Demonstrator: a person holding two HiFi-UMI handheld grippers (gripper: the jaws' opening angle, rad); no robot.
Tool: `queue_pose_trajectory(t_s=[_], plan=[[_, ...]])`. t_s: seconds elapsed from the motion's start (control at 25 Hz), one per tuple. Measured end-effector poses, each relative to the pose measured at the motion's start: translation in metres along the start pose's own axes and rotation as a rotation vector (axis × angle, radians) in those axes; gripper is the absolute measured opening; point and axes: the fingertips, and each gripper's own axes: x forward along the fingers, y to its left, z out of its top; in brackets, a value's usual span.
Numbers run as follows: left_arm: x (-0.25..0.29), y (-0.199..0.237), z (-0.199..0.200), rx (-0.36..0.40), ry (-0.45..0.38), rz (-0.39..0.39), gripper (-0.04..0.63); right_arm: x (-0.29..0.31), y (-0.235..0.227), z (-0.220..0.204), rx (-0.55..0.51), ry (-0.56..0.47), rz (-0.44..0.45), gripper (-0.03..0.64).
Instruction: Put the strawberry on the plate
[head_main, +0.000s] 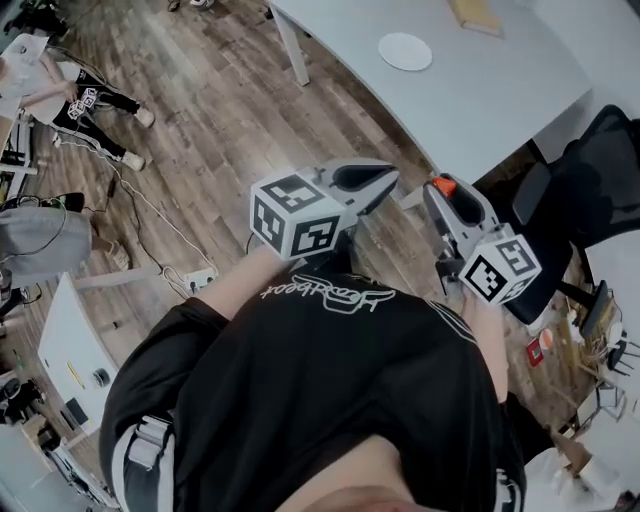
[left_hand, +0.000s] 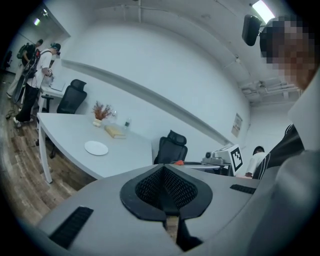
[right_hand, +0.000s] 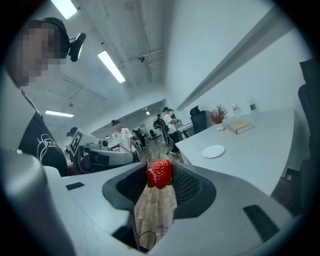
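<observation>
A red strawberry (right_hand: 159, 173) sits pinched between the tips of my right gripper (right_hand: 160, 175), which is shut on it; in the head view it shows as an orange-red spot (head_main: 444, 186) at that gripper's (head_main: 441, 190) tip. The white plate (head_main: 405, 51) lies on the grey-white table (head_main: 480, 90), well ahead of both grippers; the plate (right_hand: 213, 151) also shows in the right gripper view and the plate (left_hand: 96, 147) in the left gripper view. My left gripper (head_main: 385, 180) is held beside the right one, over the wooden floor. Its jaws (left_hand: 164, 187) are shut with nothing between them.
A black office chair (head_main: 590, 190) stands right of the grippers by the table's near end. A book (left_hand: 115, 131) and a small vase (left_hand: 100, 114) sit on the table beyond the plate. A table leg (head_main: 290, 45) stands at the left; cables (head_main: 150, 215) and people (head_main: 90, 100) occupy the floor.
</observation>
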Motion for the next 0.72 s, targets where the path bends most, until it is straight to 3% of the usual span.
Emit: queue_pose_trajectory(t_s=[0.36, 0.72], plan=[[0.042, 0.138, 0.062, 0.004, 0.049, -0.025, 0.008, 0.117, -0.081, 0.053, 0.013, 0.005, -0.071, 0.144], [0.054, 0.209, 0.084, -0.035, 0.081, -0.041, 0.006, 0.167, -0.114, 0.074, 0.016, 0.004, -0.133, 0.144]])
